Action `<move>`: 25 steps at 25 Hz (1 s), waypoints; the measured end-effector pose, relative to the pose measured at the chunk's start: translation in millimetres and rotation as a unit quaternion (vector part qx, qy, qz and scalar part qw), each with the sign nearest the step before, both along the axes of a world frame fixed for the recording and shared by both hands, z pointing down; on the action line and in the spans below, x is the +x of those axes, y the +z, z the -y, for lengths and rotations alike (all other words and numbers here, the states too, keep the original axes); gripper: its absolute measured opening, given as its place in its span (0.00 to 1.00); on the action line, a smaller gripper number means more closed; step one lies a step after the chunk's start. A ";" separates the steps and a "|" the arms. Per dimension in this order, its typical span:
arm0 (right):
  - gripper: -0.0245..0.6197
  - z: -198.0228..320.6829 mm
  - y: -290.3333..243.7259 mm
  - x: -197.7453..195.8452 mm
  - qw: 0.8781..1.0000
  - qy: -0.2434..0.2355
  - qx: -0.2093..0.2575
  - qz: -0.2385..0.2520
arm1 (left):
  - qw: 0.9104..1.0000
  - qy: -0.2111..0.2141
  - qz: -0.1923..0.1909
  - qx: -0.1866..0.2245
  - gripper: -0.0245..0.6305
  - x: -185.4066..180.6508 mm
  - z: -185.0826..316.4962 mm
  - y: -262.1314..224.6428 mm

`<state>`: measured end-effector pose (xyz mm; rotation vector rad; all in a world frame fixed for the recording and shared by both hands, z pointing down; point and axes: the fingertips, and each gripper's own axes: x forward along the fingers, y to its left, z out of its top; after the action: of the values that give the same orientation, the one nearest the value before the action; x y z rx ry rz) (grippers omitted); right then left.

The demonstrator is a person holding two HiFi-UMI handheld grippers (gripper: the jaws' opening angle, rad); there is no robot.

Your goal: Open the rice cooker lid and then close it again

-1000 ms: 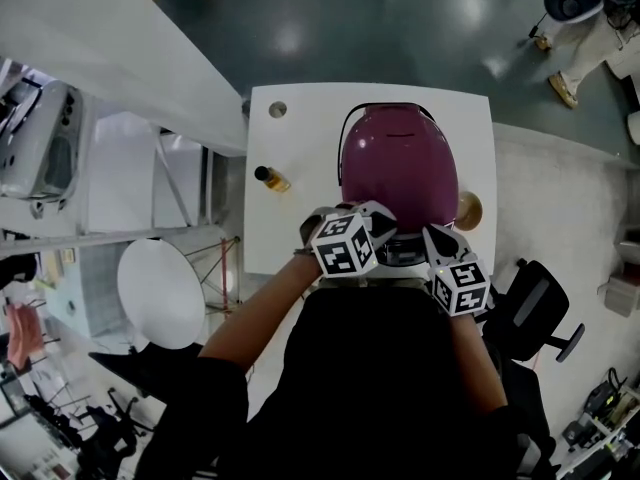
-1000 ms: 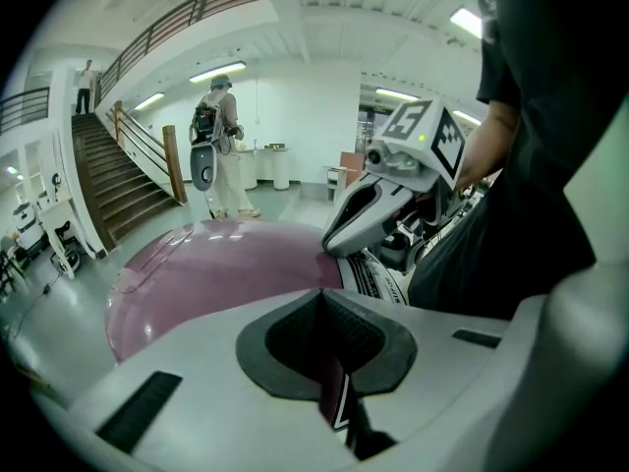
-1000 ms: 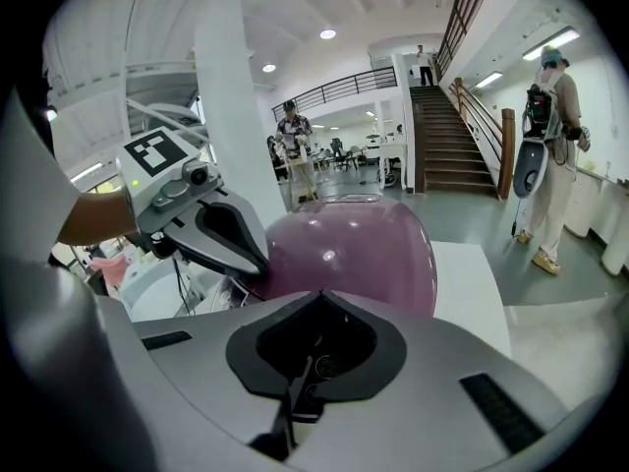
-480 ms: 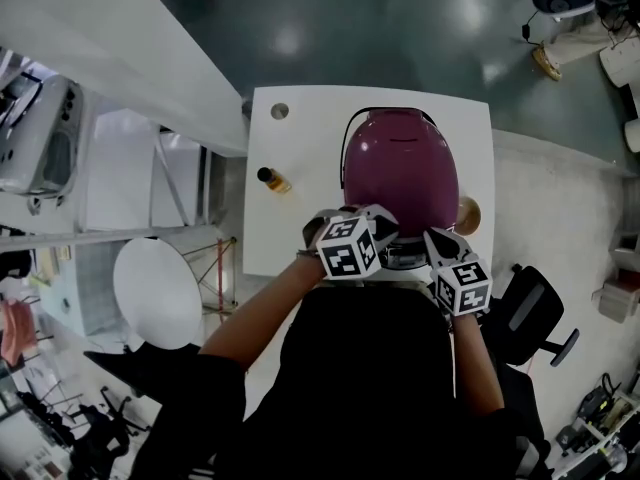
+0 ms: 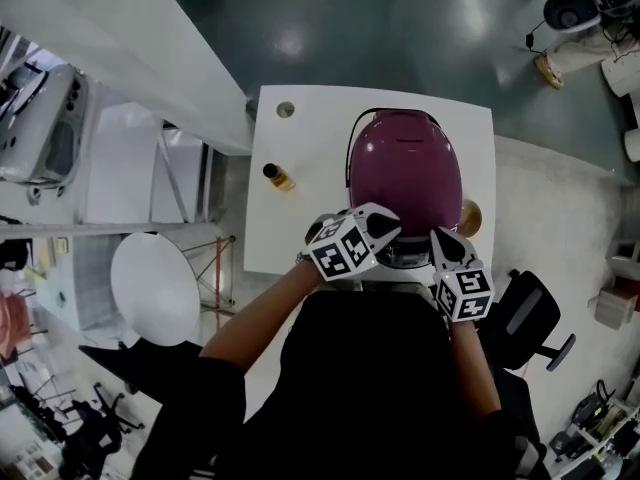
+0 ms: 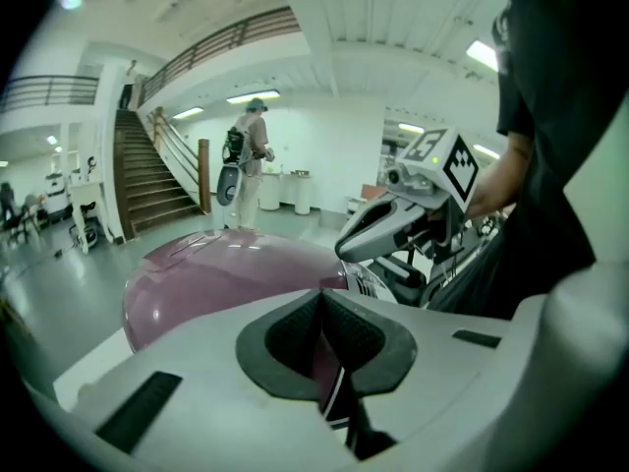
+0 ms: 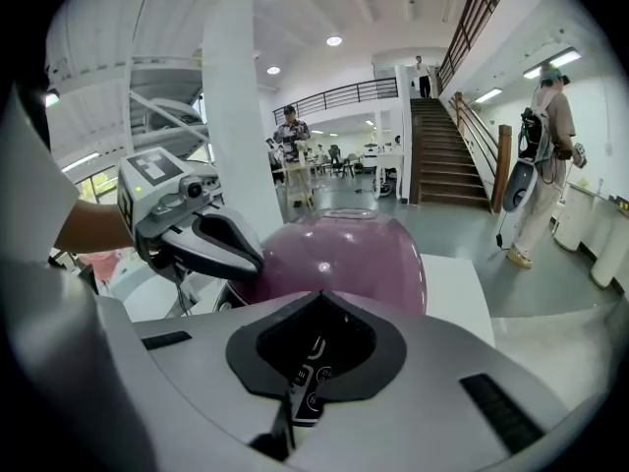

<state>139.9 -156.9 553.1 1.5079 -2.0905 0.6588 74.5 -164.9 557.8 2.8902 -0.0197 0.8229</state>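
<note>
Glossy smooth purple rice cooker lid (image 5: 404, 168)

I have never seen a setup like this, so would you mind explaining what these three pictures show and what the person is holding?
There is no robot here: a person holds a two-jaw gripper in each hand, and the cubes with square markers are part of those grippers. The head view comes from a camera on the person's head, looking steeply down. In it the left gripper shows at the left and the right gripper at the right. The other two pictures come from cameras riding on each gripper, looking along its jaws. On the white table stand a purple rice cooker with its lid down, a small amber bottle and a round brownish object that I cannot identify. Both grippers are at the cooker's near edge, jaws together, holding nothing.
</note>
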 end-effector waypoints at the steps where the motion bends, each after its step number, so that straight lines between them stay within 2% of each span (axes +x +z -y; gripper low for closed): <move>1: 0.04 0.3 -3.1 1.4 1.000 0.003 0.005 0.001 | 1.000 -0.021 -0.017 -0.014 0.04 -2.6 2.3 -3.4; 3: 0.04 -0.2 -7.7 4.5 1.000 0.008 0.011 0.002 | 0.997 -0.053 -0.042 -0.028 0.04 -7.6 5.1 -10.8; 6: 0.04 -1.8 -14.4 7.6 1.000 0.016 0.020 0.000 | 0.993 -0.080 -0.074 -0.036 0.04 -13.2 3.2 -23.1; 10: 0.04 -8.0 -24.8 5.0 0.999 0.020 0.029 0.001 | 0.984 -0.114 -0.119 -0.069 0.04 -20.1 -7.9 -40.6; 13: 0.04 -10.1 -32.6 -1.1 0.999 0.017 0.040 0.005 | 0.977 -0.138 -0.143 -0.074 0.04 -29.1 -14.9 -49.6; 17: 0.04 -15.5 -38.6 -8.8 0.999 0.000 0.051 0.009 | 0.960 -0.200 -0.179 -0.080 0.04 -47.2 -22.3 -56.3; 20: 0.04 -22.0 -44.0 -11.7 0.998 -0.009 0.064 0.014 | 0.948 -0.236 -0.195 -0.090 0.04 -59.8 -35.7 -56.2; 25: 0.04 -47.2 -52.9 -2.7 0.998 -0.010 0.067 0.006 | 0.936 -0.276 -0.198 -0.091 0.04 -70.6 -64.9 -61.7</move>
<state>137.2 -109.7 500.2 1.5547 -2.1954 0.5307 3.9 -100.0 496.1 2.6006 -0.6395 0.1318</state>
